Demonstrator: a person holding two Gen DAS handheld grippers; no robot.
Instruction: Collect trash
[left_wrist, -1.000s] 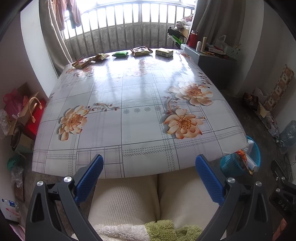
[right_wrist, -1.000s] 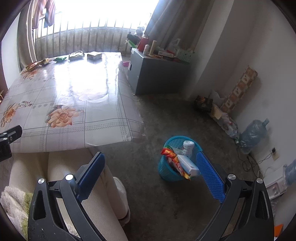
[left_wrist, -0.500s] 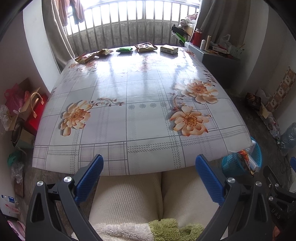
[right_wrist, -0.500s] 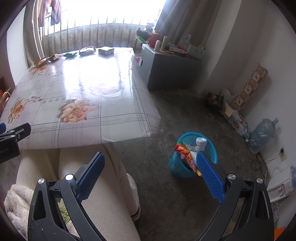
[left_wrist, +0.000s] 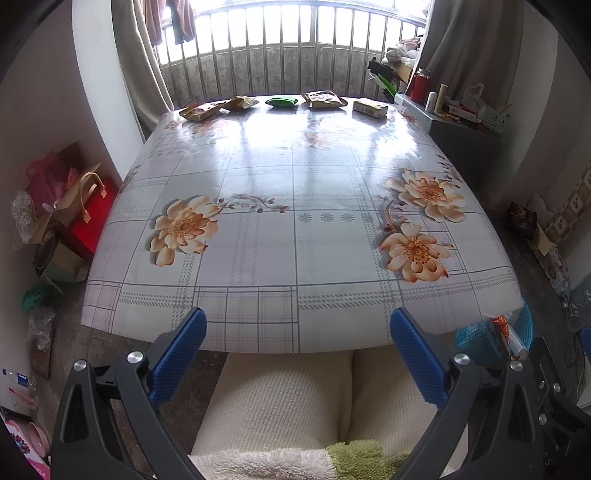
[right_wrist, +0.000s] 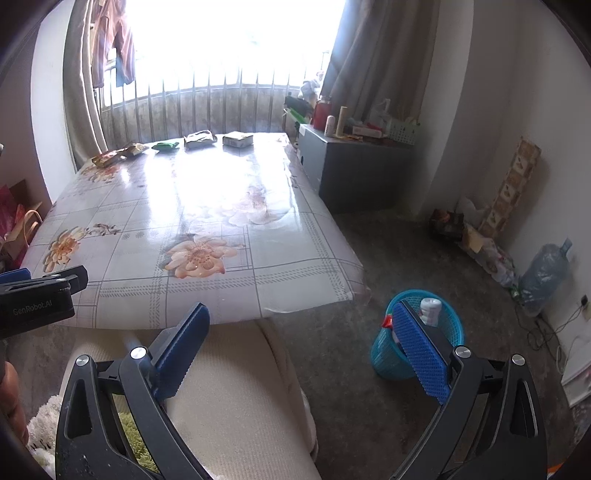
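Observation:
Several snack packets lie in a row along the far edge of the flowered table (left_wrist: 295, 266): two brown packets (left_wrist: 201, 110), a green packet (left_wrist: 281, 101), another brown packet (left_wrist: 323, 99) and a pale box (left_wrist: 369, 107). The right wrist view shows the same green packet (right_wrist: 166, 146) and pale box (right_wrist: 238, 139). A blue basket (right_wrist: 384, 350) holding trash and a white bottle (right_wrist: 430, 310) stands on the floor at the table's near right corner. My left gripper (left_wrist: 298, 321) hangs open over the table's near edge, far from the packets. My right gripper (right_wrist: 300, 314) is open and holds nothing.
A person's legs in cream trousers (left_wrist: 288, 398) are under both grippers. A grey cabinet (right_wrist: 354, 173) with clutter stands right of the table. Bags (left_wrist: 74, 206) are piled on the floor at the left. A water jug (right_wrist: 543, 273) stands by the right wall.
Both views have tilted up toward the window. The right gripper swung left toward the table, so the basket now sits behind its right finger. Both grippers stayed open.

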